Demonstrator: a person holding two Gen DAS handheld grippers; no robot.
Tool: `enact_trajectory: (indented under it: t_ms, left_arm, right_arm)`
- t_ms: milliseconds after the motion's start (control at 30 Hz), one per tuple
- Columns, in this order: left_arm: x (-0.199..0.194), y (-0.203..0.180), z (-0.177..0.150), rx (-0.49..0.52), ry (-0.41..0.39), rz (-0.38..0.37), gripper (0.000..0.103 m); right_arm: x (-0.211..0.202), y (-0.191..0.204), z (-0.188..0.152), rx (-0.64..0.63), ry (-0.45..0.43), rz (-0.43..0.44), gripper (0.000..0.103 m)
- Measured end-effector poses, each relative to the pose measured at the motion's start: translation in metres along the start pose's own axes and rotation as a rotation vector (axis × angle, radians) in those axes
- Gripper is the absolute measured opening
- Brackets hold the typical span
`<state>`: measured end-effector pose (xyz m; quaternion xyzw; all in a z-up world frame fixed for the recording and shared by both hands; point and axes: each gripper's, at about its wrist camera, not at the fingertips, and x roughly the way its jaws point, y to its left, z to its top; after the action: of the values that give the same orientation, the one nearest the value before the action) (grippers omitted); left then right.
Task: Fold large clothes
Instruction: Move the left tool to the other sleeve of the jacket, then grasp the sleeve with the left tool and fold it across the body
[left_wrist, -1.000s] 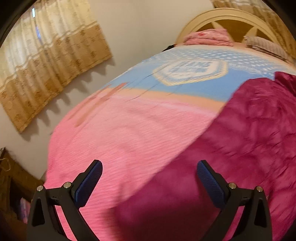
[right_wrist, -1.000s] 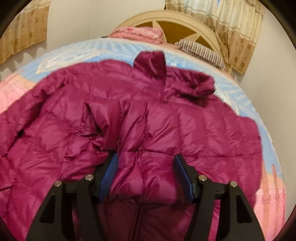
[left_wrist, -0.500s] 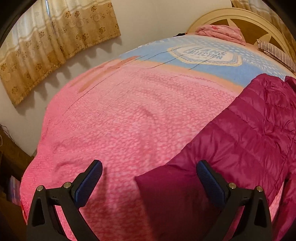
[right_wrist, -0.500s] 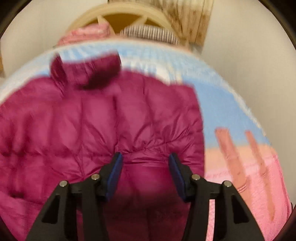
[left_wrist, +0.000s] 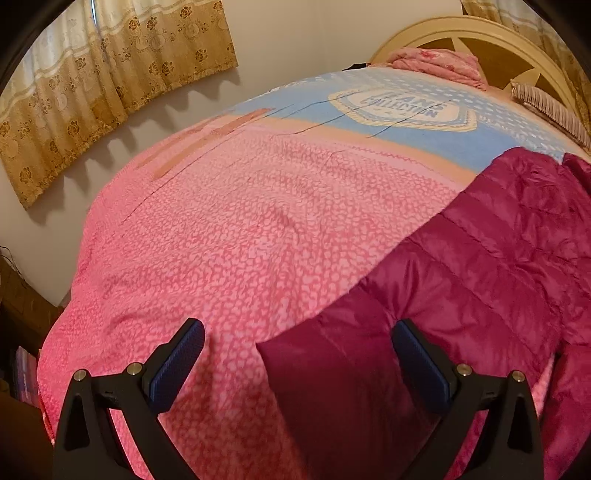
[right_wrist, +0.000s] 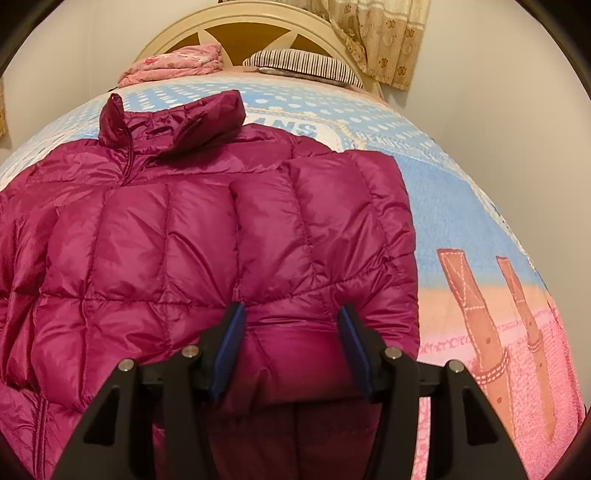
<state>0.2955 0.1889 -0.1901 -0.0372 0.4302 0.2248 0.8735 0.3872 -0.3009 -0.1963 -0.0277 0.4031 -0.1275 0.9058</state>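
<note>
My left gripper stands wide open over the sleeve end; my right gripper pinches a puffy fold of the jacket on the bed.

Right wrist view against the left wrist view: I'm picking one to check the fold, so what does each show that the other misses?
Only the right wrist view shows the magenta quilted puffer jacket's collar, its folded-over right side and the right gripper, sleeve fabric between its parted fingers. Only the left wrist view shows the open left gripper over the left sleeve end. Both show the jacket, pink-and-blue bedspread and cream headboard.
</note>
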Motion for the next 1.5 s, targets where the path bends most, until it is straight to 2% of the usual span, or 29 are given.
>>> enact_trajectory:
  t_ms: [133, 167, 200, 233, 267, 300, 333, 400, 533, 667, 833, 1000, 1133, 1500]
  left_arm:
    - [0.001, -0.006, -0.008, 0.012, 0.003, -0.024, 0.101]
    - [0.004, -0.008, -0.010, 0.013, 0.007, -0.045, 0.096]
    - [0.004, -0.008, -0.011, 0.006, 0.006, -0.075, 0.076]
    - [0.001, -0.008, -0.012, -0.004, 0.001, -0.132, 0.052]
    - [-0.003, -0.010, -0.012, 0.007, -0.006, -0.149, 0.044]
    - [-0.008, -0.015, -0.012, 0.044, -0.020, -0.131, 0.030]
    - [-0.011, -0.018, -0.011, 0.071, -0.029, -0.135, 0.020]
    - [-0.019, -0.017, -0.006, 0.082, -0.038, -0.136, 0.016]
    - [-0.037, -0.014, 0.010, 0.107, -0.121, -0.096, 0.014]
    - [-0.054, -0.018, 0.032, 0.136, -0.186, -0.063, 0.014]
    - [-0.080, -0.041, 0.057, 0.183, -0.260, -0.053, 0.012]
    - [-0.115, -0.079, 0.076, 0.234, -0.336, -0.093, 0.012]
    - [-0.141, -0.127, 0.083, 0.295, -0.387, -0.148, 0.011]
    - [-0.157, -0.258, 0.070, 0.447, -0.401, -0.228, 0.011]
  right_arm:
    - [-0.003, 0.006, -0.002, -0.021, -0.010, -0.029, 0.057]
    - [-0.003, 0.007, -0.002, -0.023, -0.012, -0.031, 0.057]
    - [-0.004, 0.006, -0.003, -0.023, -0.013, -0.030, 0.057]
    - [-0.004, 0.006, -0.003, -0.021, -0.013, -0.027, 0.058]
    - [-0.005, 0.004, -0.003, -0.017, -0.012, -0.020, 0.058]
    - [-0.006, 0.002, -0.002, -0.012, -0.011, 0.003, 0.058]
    - [-0.008, -0.001, -0.002, -0.003, -0.011, 0.033, 0.058]
    - [-0.015, -0.007, -0.002, 0.013, -0.005, 0.073, 0.059]
    - [-0.036, -0.011, -0.008, 0.008, -0.037, 0.140, 0.069]
    - [-0.050, -0.011, -0.015, -0.014, -0.066, 0.158, 0.070]
    - [-0.061, -0.017, -0.017, -0.026, -0.100, 0.149, 0.070]
    - [-0.073, -0.031, -0.015, -0.013, -0.140, 0.133, 0.070]
    - [-0.080, -0.041, -0.017, 0.002, -0.157, 0.133, 0.072]
    - [-0.077, -0.066, -0.038, 0.020, -0.170, 0.110, 0.074]
